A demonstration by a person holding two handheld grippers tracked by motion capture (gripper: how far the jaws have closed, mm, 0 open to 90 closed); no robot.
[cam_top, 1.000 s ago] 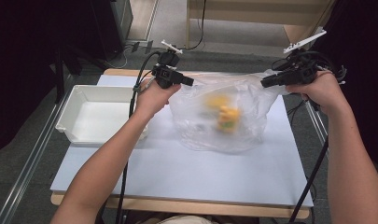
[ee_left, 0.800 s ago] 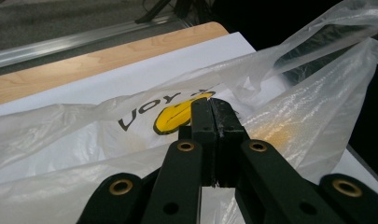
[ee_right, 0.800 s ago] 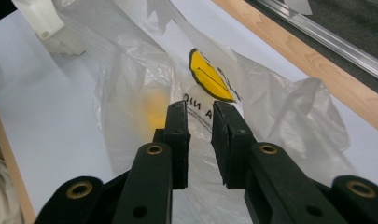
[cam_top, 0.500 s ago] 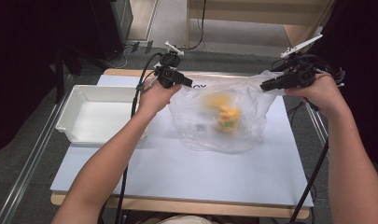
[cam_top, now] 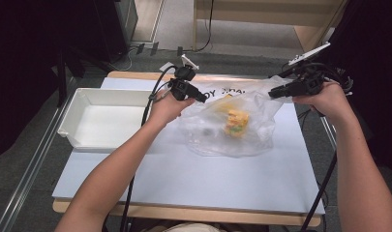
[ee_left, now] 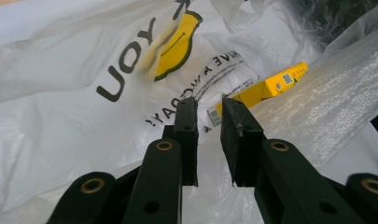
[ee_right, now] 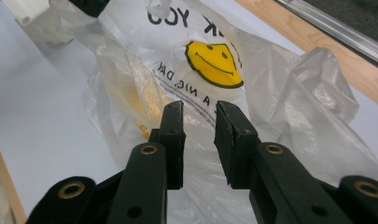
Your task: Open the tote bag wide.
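The left tool (cam_top: 203, 98) is seen with its jaws parted a little at the far left rim of the plastic bag (cam_top: 232, 125); they have just been opening, and no film is pinched between them. The right tool (cam_top: 273, 94) is likewise slightly parted at the bag's far right edge, gripping nothing.

With both edges released, the mouth is likely to collapse, and a regrasp could catch a single layer, or tear the thin film if pulled hard.

The bag is a thin, crinkled, translucent sack printed with a yellow smiley (ee_right: 213, 63) and black lettering, lying slack at the middle of the pale surface (cam_top: 184, 179). Inside, yellow boxed goods (cam_top: 236, 121) are seen. A rigid white tray (cam_top: 72, 113) with raised walls stands to the left.
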